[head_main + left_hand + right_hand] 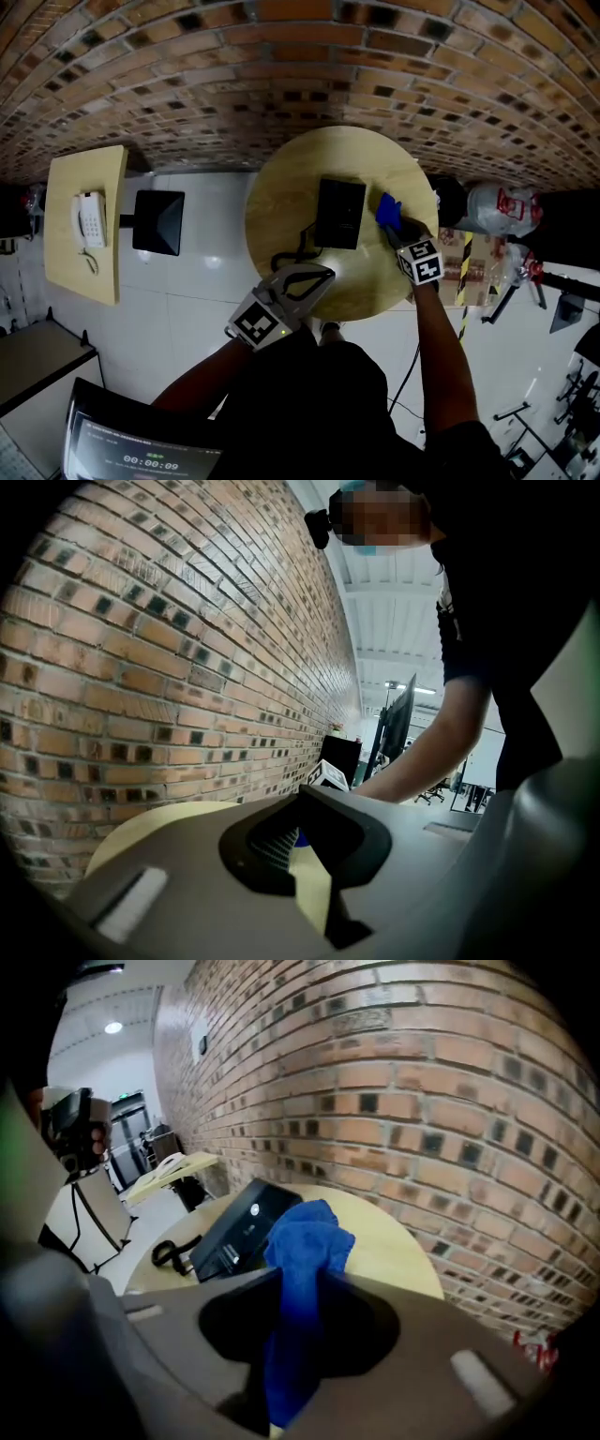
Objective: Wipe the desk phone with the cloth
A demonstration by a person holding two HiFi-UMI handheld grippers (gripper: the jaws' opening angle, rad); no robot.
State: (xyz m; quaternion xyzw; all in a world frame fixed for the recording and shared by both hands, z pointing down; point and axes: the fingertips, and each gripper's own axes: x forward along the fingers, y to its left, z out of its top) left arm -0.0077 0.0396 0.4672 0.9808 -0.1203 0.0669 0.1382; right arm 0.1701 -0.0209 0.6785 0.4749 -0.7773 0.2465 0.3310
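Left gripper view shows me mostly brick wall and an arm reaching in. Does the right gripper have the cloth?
Observer: Yes, the right gripper is shut on a bunched blue cloth.
Operator: Where is it relative to the phone?
Observer: In the head view the cloth is at the black phone's right edge; contact I cannot confirm.
Operator: Anything in the wiping path?
Observer: A black cord lies looped on the round table, at the phone's near left side.
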